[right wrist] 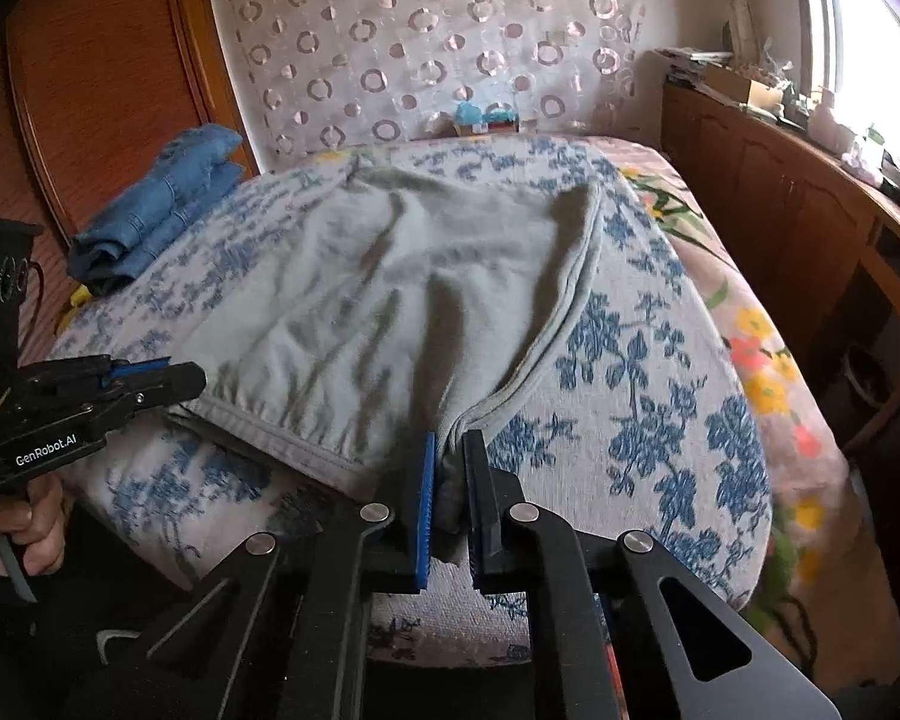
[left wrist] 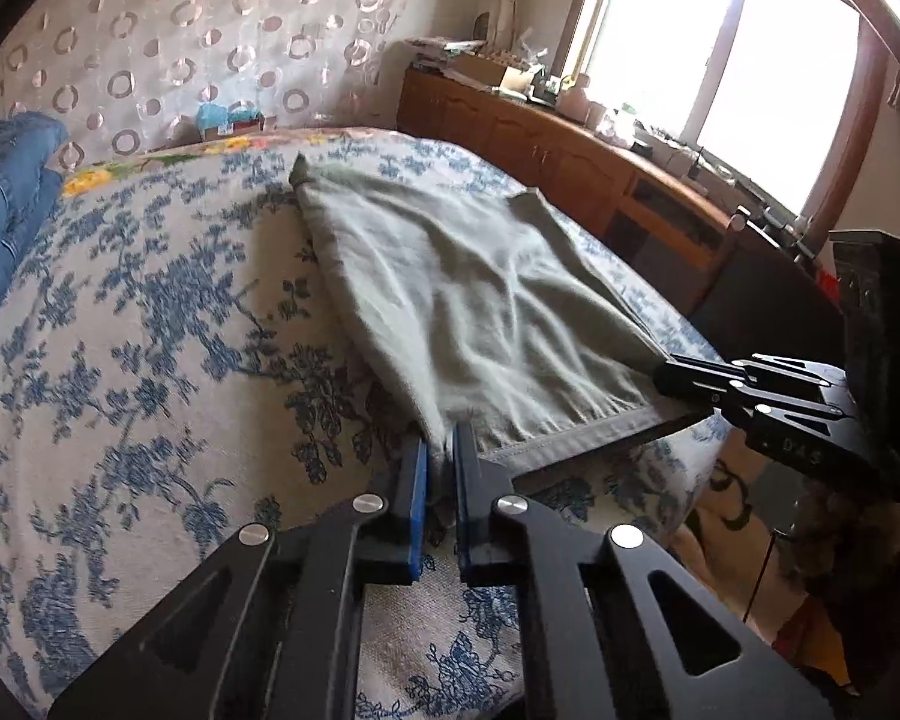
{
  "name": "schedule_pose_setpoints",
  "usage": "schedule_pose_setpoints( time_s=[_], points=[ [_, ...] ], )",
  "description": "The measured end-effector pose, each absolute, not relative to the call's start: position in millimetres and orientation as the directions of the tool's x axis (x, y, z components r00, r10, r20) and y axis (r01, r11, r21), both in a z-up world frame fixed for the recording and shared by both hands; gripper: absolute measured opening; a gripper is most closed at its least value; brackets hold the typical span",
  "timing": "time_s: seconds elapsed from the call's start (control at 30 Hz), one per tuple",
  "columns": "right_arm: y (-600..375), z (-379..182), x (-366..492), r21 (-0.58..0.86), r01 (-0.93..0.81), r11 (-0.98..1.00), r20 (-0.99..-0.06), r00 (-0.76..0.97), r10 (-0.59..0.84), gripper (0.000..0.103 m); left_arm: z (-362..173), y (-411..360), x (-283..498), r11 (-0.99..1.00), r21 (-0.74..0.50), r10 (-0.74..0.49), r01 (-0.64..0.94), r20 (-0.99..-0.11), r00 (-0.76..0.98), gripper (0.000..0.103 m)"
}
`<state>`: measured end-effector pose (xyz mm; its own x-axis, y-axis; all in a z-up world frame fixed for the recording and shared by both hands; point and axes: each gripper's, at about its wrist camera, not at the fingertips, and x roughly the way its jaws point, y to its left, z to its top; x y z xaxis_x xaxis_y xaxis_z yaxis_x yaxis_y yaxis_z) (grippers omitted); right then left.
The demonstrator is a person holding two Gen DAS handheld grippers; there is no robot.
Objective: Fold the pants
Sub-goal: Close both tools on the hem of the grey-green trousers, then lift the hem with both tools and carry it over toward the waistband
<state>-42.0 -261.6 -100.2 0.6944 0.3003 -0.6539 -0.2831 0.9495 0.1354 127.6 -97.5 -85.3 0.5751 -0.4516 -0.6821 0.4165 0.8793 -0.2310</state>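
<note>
While the grey pants (left wrist: 468,300) lie flat on the bed (left wrist: 150,324), each tool, left (left wrist: 441,462) and right (right wrist: 448,456), pinches a waistband corner; only the right view shows folded jeans (right wrist: 162,204).

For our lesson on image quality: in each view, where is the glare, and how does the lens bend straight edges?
Left wrist view: the window is blown out white at upper right, and the bed bulges into a dome. Right wrist view: glare only at the far-right window; the wooden cabinet curves along the edge, while the grey pants stay evenly lit, their creases softly shadowed.
</note>
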Motion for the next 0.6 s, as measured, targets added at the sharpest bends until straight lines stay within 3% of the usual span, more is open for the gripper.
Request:
schedule_pose_setpoints(
  time_s=[0.6],
  points=[
    [-265.4, -5.7, -84.8, 0.115, -0.403, 0.908, -0.451, 0.793, 0.409, 0.008, 23.3, -61.3, 92.8, 0.877, -0.196, -0.475, 0.439, -0.501, 0.724, 0.007]
  ],
)
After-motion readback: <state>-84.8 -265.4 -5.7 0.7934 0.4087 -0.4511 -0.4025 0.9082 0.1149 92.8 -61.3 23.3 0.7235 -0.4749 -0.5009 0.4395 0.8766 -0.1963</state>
